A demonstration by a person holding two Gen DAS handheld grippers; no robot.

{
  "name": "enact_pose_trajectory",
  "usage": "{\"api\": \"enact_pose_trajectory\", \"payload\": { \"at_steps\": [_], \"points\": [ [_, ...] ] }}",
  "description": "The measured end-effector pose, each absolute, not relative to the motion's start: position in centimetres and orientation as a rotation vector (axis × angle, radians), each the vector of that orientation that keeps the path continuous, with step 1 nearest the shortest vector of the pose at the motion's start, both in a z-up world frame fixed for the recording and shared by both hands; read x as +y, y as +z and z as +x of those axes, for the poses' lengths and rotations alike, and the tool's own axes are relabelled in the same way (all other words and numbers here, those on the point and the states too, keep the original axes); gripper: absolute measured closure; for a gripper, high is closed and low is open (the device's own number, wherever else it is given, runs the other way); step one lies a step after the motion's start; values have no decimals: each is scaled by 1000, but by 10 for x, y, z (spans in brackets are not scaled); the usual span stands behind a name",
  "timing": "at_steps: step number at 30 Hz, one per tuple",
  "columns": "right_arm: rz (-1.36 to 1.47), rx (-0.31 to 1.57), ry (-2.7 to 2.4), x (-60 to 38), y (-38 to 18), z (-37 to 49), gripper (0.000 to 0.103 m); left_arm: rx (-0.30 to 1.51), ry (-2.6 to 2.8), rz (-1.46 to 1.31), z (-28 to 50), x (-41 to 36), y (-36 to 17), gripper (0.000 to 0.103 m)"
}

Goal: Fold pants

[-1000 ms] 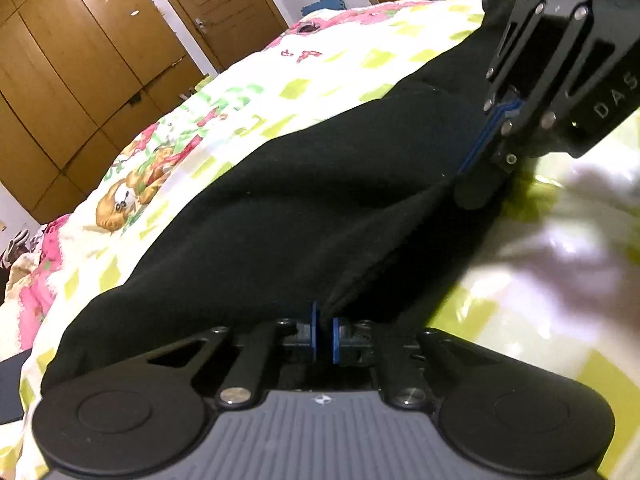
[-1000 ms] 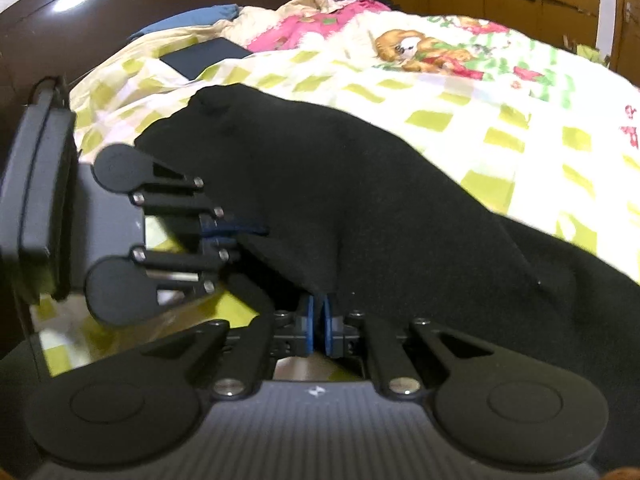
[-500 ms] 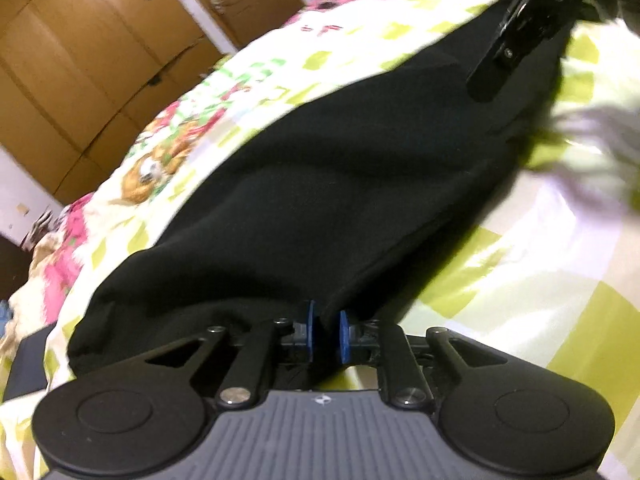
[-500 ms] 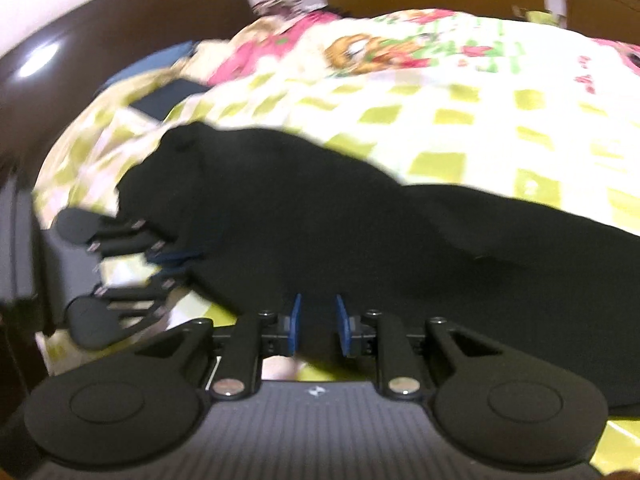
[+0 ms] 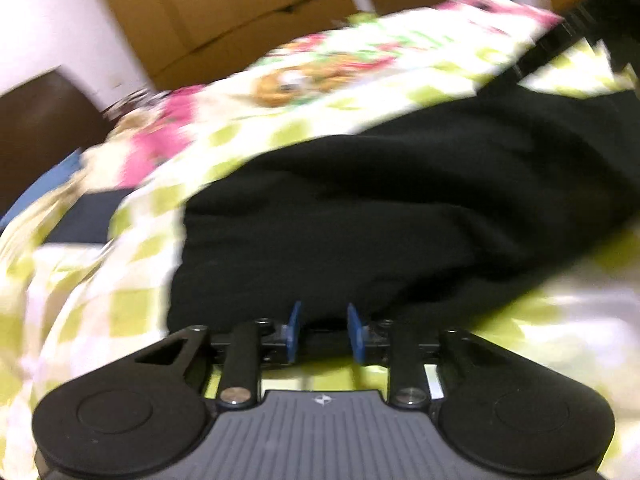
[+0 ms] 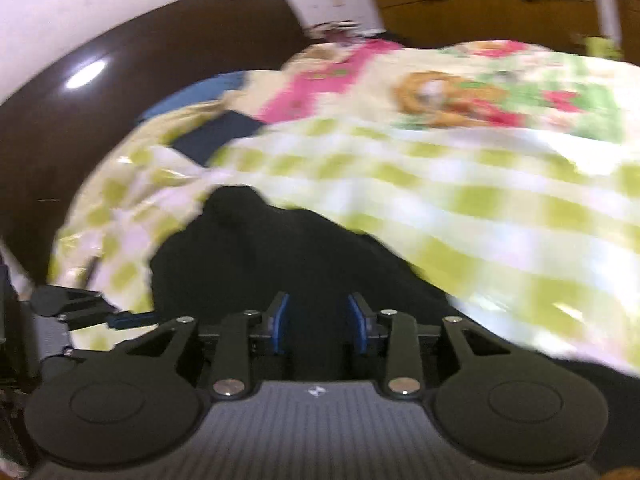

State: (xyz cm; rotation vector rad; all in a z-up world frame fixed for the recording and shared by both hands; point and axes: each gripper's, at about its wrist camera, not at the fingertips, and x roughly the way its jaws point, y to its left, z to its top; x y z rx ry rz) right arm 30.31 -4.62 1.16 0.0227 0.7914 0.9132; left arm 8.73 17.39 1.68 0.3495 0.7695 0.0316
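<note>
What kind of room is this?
Most likely a bedroom. A bed with a checked cartoon bedspread fills the view, with a dark wooden headboard behind it and a wooden wardrobe by the wall.

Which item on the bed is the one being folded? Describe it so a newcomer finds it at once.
Start at the bed, covered by a green-checked sheet with cartoon prints. Across its near side lies the pants, a long dark mass of cloth. It is the only plain black thing on the bright patterned sheet.
</note>
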Motion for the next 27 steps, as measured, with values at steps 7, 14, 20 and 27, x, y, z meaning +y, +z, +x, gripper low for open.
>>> {"api": "enact_pose_trajectory", "payload": {
  "at_steps": [7, 14, 20, 27],
  "points": [
    [-282, 786, 1161, 72, -28, 247, 64, 722, 143, 254, 104, 252, 11, 42],
    [-579, 632, 1053, 131, -63, 219, 48, 710, 161, 281, 146, 272, -12, 18],
    [-398, 764, 1056, 129, -51, 229, 73, 733, 46, 269, 132, 274, -7, 46],
    [-360, 762, 1034, 129, -47, 233, 66, 750, 19, 241, 116, 287, 0, 35]
  ]
}}
